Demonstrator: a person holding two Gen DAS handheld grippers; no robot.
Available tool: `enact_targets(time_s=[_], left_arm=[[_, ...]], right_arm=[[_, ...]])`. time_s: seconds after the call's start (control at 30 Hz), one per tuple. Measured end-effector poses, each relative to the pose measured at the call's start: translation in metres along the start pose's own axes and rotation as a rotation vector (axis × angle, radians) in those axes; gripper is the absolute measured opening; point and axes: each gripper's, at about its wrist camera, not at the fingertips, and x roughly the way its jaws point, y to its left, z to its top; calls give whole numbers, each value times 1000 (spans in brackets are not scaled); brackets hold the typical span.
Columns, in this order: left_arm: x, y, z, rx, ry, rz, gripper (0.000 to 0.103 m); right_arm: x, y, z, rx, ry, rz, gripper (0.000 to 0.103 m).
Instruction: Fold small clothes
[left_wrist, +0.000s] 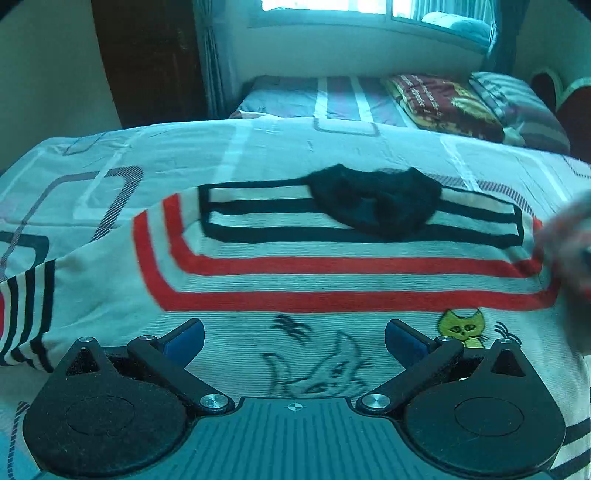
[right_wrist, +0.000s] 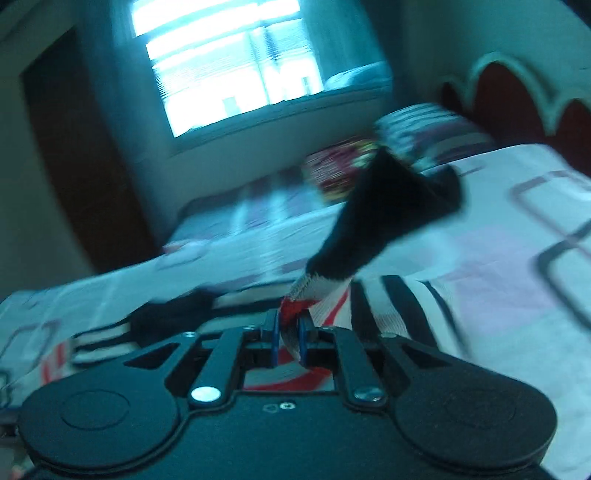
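Note:
A small white sweater with red and black stripes, a black collar and cat pictures lies flat on the bed. My left gripper is open and empty, low over the sweater's chest. My right gripper is shut on the sweater's sleeve and holds it lifted; the black cuff sticks up beyond the fingers. The lifted sleeve shows as a blur at the right edge of the left wrist view.
The bed sheet is white with rectangle patterns. A folded red blanket and pillows lie at the far end by the headboard. A window is behind.

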Motion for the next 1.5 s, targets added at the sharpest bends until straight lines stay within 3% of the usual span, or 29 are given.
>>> enact_targets(time_s=[0.03,0.1,0.17,0.23,0.3,0.37,0.5,0.63,0.77,0.8,0.83,0.87,0.9,1.07,1.1,1.13,1.2,1.3,1.47,1.5], left_arm=[[0,5,1,-7,4,-11,103],[0,14,2,-25,11,-47,103],[1,18,3,-35,13,-94,103],[6,18,3,-41,27,-138,103],[16,15,5,-65,61,-195,103],[28,10,8,-108,96,-266,103],[53,-11,16,-169,112,-375,103],[81,-33,20,-251,155,-494,103],[99,-45,21,-311,134,-532,103],[101,-47,21,-324,128,-543,96],[102,-49,22,-332,126,-556,83],[105,-51,23,-344,132,-602,50],[113,-54,22,-362,168,-620,38],[118,-68,21,-374,154,-607,36],[118,-69,21,-376,144,-599,18],[116,-70,22,-375,136,-578,10],[115,-69,23,-404,114,-574,10],[94,-59,30,-422,-12,-546,9],[59,-13,40,-442,-165,-489,9],[55,-4,38,-439,-180,-467,9]], right_arm=[[12,14,-6,-27,69,40,11],[33,31,-21,-35,192,110,25],[43,39,-31,-53,251,106,33],[34,39,-30,-29,236,106,36],[14,34,-25,-32,170,66,47],[-5,22,-21,-43,114,10,65],[-32,-6,-23,-44,73,-103,65],[-40,-31,-28,10,81,-158,65],[-42,-43,-35,39,74,-194,65],[-41,-46,-37,48,76,-198,65],[-41,-48,-37,56,78,-203,65],[-41,-51,-39,66,79,-207,65],[-42,-54,-40,77,78,-208,65],[-41,-59,-42,76,65,-234,65],[-41,-60,-42,75,65,-244,65],[-39,-62,-42,83,68,-248,65],[-34,-65,-43,102,75,-248,64],[-24,-67,-44,108,88,-274,59],[-13,-59,-41,94,92,-266,23],[-10,-57,-41,88,96,-266,23]])
